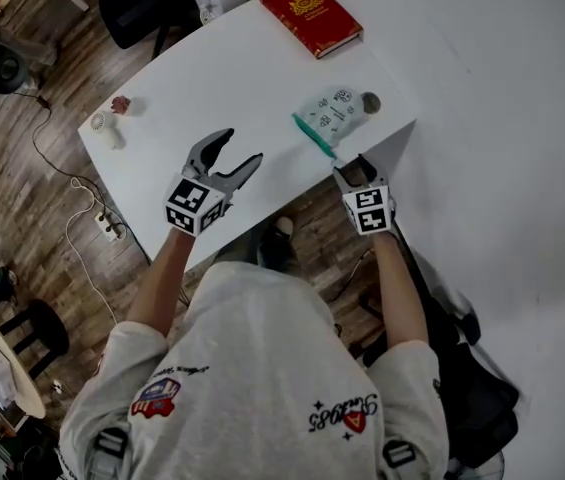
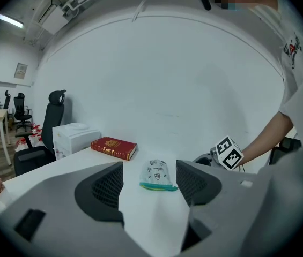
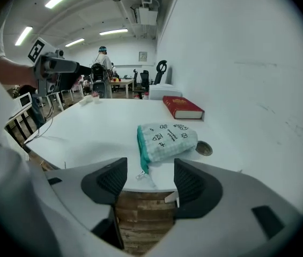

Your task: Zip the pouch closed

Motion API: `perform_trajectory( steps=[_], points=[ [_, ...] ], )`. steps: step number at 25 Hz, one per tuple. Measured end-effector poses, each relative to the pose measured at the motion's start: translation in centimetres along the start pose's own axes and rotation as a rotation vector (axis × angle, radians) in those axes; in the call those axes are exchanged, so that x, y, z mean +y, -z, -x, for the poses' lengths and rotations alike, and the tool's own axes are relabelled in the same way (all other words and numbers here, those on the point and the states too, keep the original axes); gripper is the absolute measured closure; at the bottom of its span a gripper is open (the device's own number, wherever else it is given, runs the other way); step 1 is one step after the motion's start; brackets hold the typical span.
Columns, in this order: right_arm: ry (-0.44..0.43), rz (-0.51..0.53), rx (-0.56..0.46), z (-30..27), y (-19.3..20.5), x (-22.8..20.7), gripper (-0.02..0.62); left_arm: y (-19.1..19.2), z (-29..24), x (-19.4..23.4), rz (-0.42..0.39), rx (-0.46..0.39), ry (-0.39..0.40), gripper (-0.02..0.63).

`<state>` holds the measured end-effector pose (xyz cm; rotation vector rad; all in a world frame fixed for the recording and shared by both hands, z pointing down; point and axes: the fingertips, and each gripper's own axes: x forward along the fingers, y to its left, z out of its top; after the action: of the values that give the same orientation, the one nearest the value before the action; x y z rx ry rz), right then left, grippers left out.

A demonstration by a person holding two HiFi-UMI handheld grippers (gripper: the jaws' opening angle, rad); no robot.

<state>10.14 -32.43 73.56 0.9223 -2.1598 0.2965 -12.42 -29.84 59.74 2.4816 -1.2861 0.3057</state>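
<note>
A pale mint pouch (image 1: 332,114) with small prints and a teal zipper edge lies on the white table (image 1: 212,88) near its front right corner. Its metal zipper pull (image 3: 140,174) hangs at the table's edge. My right gripper (image 1: 360,171) stands open just off that edge, jaws pointing at the pouch's (image 3: 164,140) zipper end, nothing between them. My left gripper (image 1: 230,160) hovers open over the table to the pouch's left, empty, with the pouch (image 2: 157,176) ahead between its jaws but well apart.
A red book (image 1: 310,14) lies at the table's far side. A round brown object (image 1: 370,100) sits beside the pouch. Small trinkets (image 1: 110,123) lie at the table's left end. A white wall (image 1: 502,118) runs along the right; chairs, cables and wood floor lie to the left.
</note>
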Motion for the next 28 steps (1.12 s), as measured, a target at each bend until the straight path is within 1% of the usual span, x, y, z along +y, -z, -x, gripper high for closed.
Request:
perform_trajectory(
  steps=[3, 9, 12, 14, 18, 22, 25, 27, 28],
  points=[
    [-0.022, 0.045, 0.073, -1.5, 1.3, 0.1, 0.362, 0.8, 0.9, 1.0, 0.013, 0.004, -0.032, 0.302],
    [-0.087, 0.132, 0.203, -4.2, 3.8, 0.7, 0.387, 1.9, 2.8, 2.6, 0.042, 0.007, -0.090, 0.307],
    [-0.079, 0.163, 0.249, -5.3, 4.7, 0.1, 0.414, 2.8, 3.6, 3.3, 0.058, 0.010, -0.124, 0.308],
    [-0.071, 0.162, 0.266, -5.8, 4.9, -0.3, 0.435, 3.3, 4.1, 3.9, 0.070, 0.015, -0.144, 0.310],
    [-0.093, 0.194, 0.291, -6.8, 5.2, 0.0, 0.449, 4.3, 4.9, 4.7, 0.090, 0.022, -0.171, 0.313],
    [-0.111, 0.187, 0.306, -7.4, 5.9, 0.8, 0.463, 5.0, 5.3, 4.8, 0.104, 0.036, -0.173, 0.314],
    [-0.129, 0.223, 0.301, -7.5, 5.7, 1.2, 0.491, 4.9, 5.1, 4.9, 0.106, 0.035, -0.169, 0.314],
    [-0.165, 0.213, 0.310, -7.6, 6.0, 1.6, 0.528, 4.8, 4.8, 4.9, 0.108, 0.035, -0.164, 0.314],
    [-0.180, 0.198, 0.318, -7.5, 6.0, 1.9, 0.558, 4.8, 4.7, 4.7, 0.108, 0.037, -0.160, 0.314]
  ],
)
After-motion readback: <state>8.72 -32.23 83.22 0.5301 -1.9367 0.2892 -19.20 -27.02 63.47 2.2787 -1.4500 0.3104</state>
